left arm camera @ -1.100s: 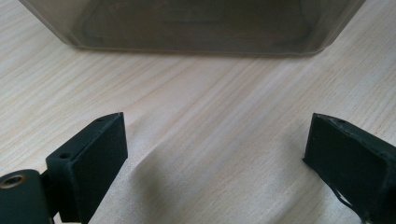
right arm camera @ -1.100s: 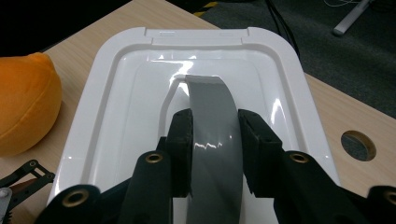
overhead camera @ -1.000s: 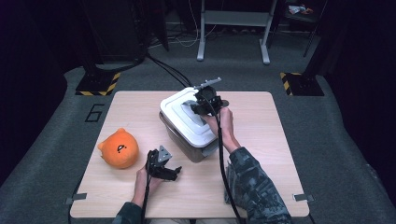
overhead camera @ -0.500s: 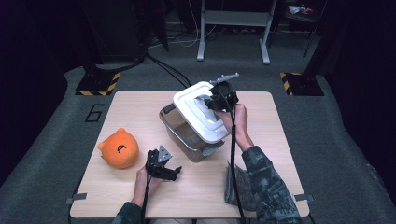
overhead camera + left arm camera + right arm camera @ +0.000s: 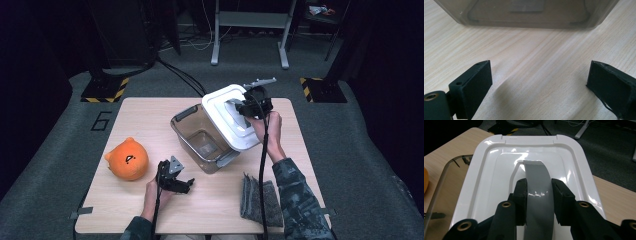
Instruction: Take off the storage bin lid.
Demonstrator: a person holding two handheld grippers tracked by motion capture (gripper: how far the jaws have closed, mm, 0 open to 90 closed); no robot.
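The right gripper (image 5: 538,195) is clamped on the grey handle (image 5: 537,192) of the white lid (image 5: 231,117); in the right gripper view both pads press the handle's sides. In the high view the right gripper (image 5: 252,107) holds the lid tilted over the far right corner of the clear box (image 5: 202,140), its lower edge at the box's right rim, its far edge raised. The box interior lies open to view on the near left side

The box stands near the middle of the wooden table (image 5: 150,112), set at an angle to the table's edges. A grey clasp (image 5: 184,114) shows at the box's far left end and another (image 5: 226,159) at its near right end

The left gripper (image 5: 176,180) rests on the table just in front of the box, on the near side, apart from it. Its jaws stand wide apart with nothing between them; in the left gripper view bare tabletop (image 5: 536,75) lies between the jaws and the box wall (image 5: 524,15) runs across the top

An orange plush toy (image 5: 126,159) sits on the table to the left of the box, well apart from it and just beside the left gripper. A folded grey cloth (image 5: 259,197) lies on the table on the near right side of the box, close to the person's right sleeve (image 5: 295,195)
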